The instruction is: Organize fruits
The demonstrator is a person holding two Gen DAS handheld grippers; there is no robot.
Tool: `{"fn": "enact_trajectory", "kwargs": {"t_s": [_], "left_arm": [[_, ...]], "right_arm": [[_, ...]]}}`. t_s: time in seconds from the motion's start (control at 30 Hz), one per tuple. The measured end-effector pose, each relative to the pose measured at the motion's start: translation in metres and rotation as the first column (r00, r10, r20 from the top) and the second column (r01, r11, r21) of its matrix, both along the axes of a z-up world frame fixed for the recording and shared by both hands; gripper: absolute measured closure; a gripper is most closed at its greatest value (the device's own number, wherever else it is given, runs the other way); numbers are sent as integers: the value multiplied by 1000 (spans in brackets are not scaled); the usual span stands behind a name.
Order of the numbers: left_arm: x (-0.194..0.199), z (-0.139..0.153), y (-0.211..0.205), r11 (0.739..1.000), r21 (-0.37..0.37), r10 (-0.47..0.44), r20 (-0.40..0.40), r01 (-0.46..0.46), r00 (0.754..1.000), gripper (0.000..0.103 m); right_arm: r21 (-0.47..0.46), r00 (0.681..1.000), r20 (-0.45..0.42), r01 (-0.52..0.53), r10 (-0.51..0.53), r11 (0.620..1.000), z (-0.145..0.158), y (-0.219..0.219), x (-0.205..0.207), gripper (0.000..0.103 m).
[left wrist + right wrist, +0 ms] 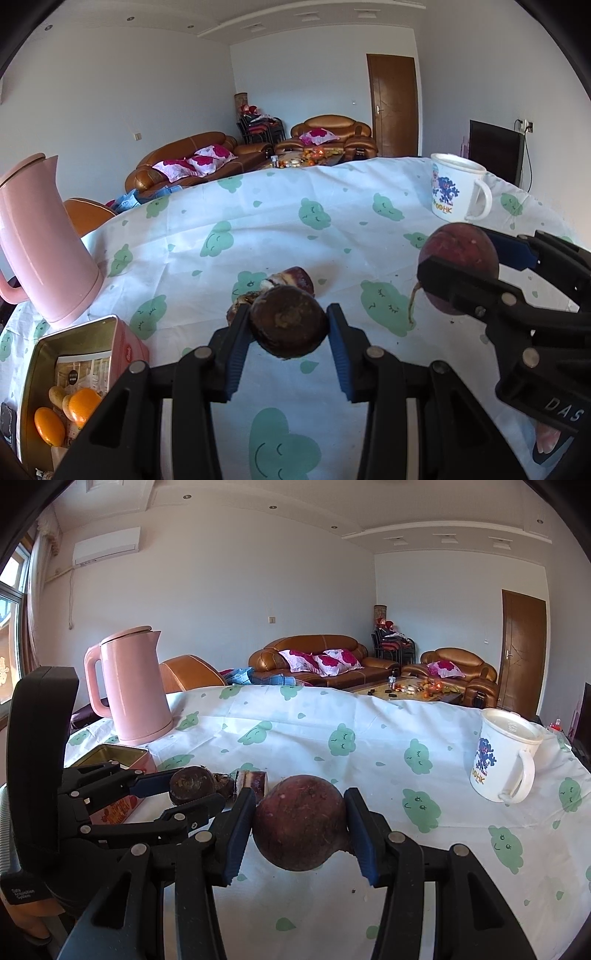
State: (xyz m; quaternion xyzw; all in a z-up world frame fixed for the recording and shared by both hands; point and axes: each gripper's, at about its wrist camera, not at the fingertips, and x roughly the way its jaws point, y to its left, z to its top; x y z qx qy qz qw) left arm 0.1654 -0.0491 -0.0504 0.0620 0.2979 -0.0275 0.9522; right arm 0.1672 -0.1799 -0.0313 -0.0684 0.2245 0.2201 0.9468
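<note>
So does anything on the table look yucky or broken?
Yes. Beyond the brown fruit held in the left tool, a cut fruit piece lies on the tablecloth with its pale inside showing. Dark crumbs are scattered nearby. The mug and pink kettle stand upright.

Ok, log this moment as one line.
left hand-held gripper: shut on dark brown fruit | right hand-held gripper: shut on round reddish fruit | tin: oranges inside

There were two dark round fruits, two oranges in one tin box, one pink kettle and one white mug
</note>
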Motion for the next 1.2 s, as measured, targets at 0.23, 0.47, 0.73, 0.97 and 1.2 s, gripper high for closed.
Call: {"fn": "enact_trajectory", "kwargs": {"t_s": [0.23, 0.47, 0.73, 0.97, 1.2], "left_arm": [[-4, 3, 1, 1000, 0, 4, 27, -4, 1000, 60], [-7, 4, 1, 1000, 0, 5, 43, -5, 999, 60], [-11, 6, 1, 1000, 7, 11, 69, -11, 998, 60], [-14, 8, 0, 1000, 18, 11, 90, -13, 996, 60], [-17, 10, 1, 1000, 17, 15, 111, -17, 994, 60]], "right_arm": [[3, 1000, 25, -5, 5, 1000, 2, 0, -5, 52], [5, 999, 44, -9, 8, 1000, 3, -1, -8, 52], [9, 998, 70, -11, 11, 1000, 5, -2, -12, 52], [9, 996, 93, -14, 14, 1000, 7, -2, -16, 52], [13, 994, 113, -16, 15, 1000, 8, -3, -20, 52]]}}
